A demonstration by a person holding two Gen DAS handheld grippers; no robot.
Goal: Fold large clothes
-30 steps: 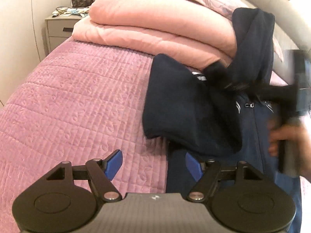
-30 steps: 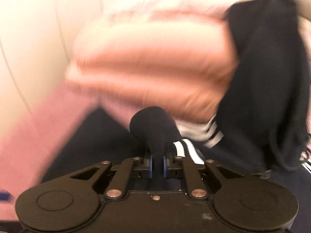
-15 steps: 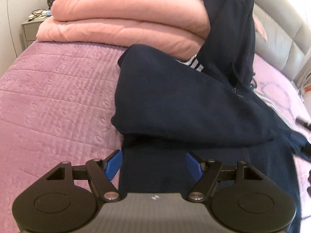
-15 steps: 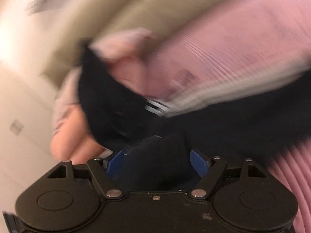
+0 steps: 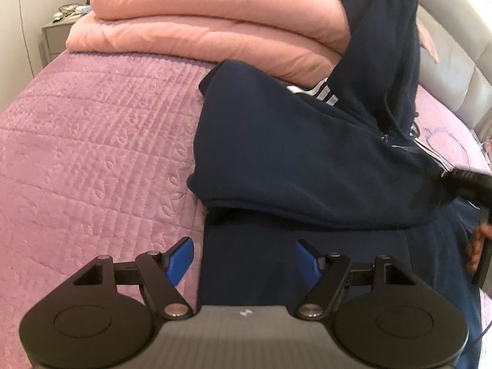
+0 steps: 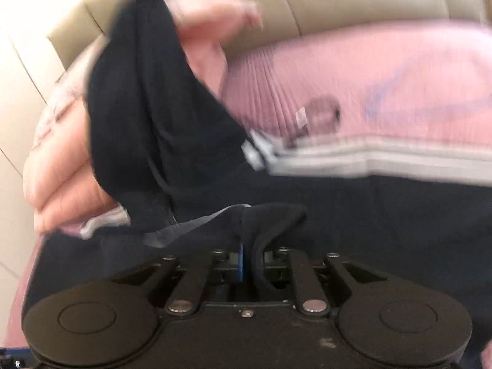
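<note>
Garment: dark navy hooded sweatshirt (image 5: pixel 301 166), sleeve folded across, on pink quilted bed (image 5: pixel 92 141).
Left tongs (image 5: pixel 244 258): wide, empty.
Right tongs (image 6: pixel 250 258): clamping navy fabric.
Next, probably: fold the other side inward.

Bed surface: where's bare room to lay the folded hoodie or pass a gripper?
Free: purple quilt, bordered by the navy hoodie, the pink duvet stack and the open left gripper. Small strip by the headboard. Crowded: hoodie side, where the right gripper pinches fabric.
</note>
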